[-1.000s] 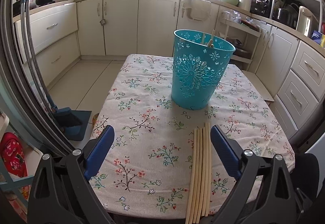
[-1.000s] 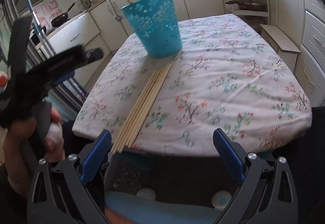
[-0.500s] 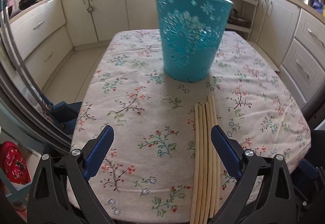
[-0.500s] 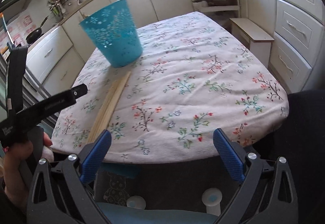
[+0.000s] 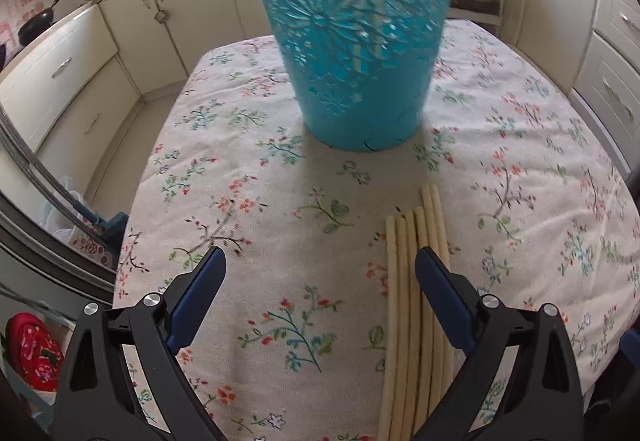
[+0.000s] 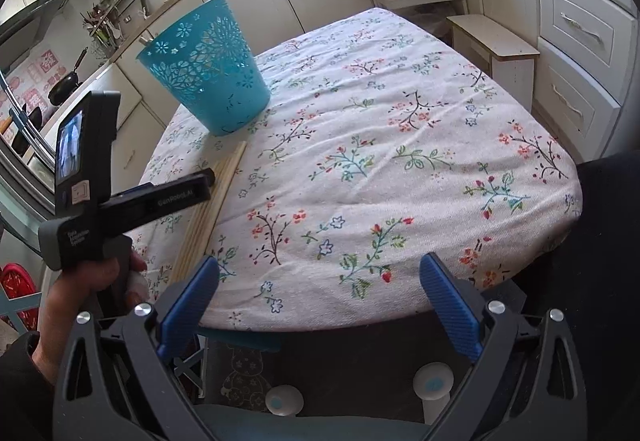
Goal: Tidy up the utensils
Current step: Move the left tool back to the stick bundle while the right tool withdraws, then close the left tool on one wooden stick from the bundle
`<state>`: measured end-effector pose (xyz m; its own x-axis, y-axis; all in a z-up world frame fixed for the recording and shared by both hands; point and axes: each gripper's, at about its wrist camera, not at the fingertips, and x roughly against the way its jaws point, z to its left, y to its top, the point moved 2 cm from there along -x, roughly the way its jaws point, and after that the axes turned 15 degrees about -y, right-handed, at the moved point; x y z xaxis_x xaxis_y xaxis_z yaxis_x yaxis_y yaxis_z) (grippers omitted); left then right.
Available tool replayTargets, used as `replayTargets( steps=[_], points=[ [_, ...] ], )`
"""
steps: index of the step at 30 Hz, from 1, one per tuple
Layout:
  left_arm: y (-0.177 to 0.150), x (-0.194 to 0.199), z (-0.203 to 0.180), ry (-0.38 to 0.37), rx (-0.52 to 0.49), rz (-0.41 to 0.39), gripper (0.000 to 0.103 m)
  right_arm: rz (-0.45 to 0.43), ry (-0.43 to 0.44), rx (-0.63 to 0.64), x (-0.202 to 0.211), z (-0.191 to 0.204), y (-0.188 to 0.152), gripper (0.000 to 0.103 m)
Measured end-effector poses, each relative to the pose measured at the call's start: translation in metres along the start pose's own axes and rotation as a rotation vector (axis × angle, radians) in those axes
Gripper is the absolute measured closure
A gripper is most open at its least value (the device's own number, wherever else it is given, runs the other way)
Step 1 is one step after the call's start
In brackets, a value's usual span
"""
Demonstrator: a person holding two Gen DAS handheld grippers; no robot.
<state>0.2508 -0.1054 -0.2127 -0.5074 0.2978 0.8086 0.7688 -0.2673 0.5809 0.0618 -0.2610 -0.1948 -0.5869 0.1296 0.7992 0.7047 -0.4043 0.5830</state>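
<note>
Several long pale wooden sticks (image 5: 416, 301) lie side by side on the floral tablecloth (image 5: 280, 241), pointing at a teal perforated bucket (image 5: 352, 41) that has at least one stick inside. My left gripper (image 5: 320, 261) is open and empty, low over the cloth, with its right finger (image 5: 444, 297) over the sticks. In the right wrist view the sticks (image 6: 212, 209) and the bucket (image 6: 208, 69) sit at the left, with the left gripper's body (image 6: 120, 197) above them. My right gripper (image 6: 320, 273) is open and empty at the table's near edge.
Cream kitchen cabinets (image 6: 576, 21) ring the table. A low wooden stool (image 6: 496, 45) stands at the far right of the table. A red bag (image 5: 36, 353) lies on the floor at the left. A refrigerator side (image 5: 24, 181) is close on the left.
My left gripper has moved forward and down toward the sticks and bucket; its right finger now overlaps the sticks. The right gripper has swung right and risen slightly.
</note>
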Motion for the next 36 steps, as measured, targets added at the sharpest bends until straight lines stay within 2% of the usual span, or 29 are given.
replayTargets(
  steps=[13,17,20,22,25,27,29,31,36],
  points=[
    [0.002,-0.006,0.004,0.006,-0.020,0.033,0.017,0.019,0.007,0.009,-0.003,0.001,-0.001,0.007],
    [0.001,-0.011,0.001,-0.006,-0.021,0.058,0.026,0.018,0.004,0.021,-0.004,0.003,-0.001,0.007],
    [0.000,-0.011,0.004,-0.019,-0.007,0.052,0.027,0.016,0.004,0.025,-0.003,0.004,-0.001,0.007],
    [0.000,-0.011,0.007,-0.019,0.001,0.047,0.035,0.019,0.005,0.023,-0.004,0.003,-0.001,0.007],
    [0.001,-0.010,0.013,-0.045,0.031,0.036,0.057,0.017,0.008,0.028,-0.004,0.003,-0.001,0.007],
    [0.002,-0.010,0.018,-0.070,0.054,0.028,0.078,0.014,0.007,0.035,-0.003,0.005,-0.001,0.007],
    [0.002,-0.009,0.024,-0.084,0.081,0.023,0.091,0.011,0.010,0.045,-0.002,0.007,-0.001,0.007],
    [0.001,-0.008,0.032,-0.100,0.119,0.013,0.096,0.003,0.022,0.067,0.001,0.011,0.001,0.007],
    [-0.004,-0.003,0.042,-0.119,0.156,-0.009,0.096,-0.062,0.036,0.147,0.003,0.037,0.030,0.007]
  ],
)
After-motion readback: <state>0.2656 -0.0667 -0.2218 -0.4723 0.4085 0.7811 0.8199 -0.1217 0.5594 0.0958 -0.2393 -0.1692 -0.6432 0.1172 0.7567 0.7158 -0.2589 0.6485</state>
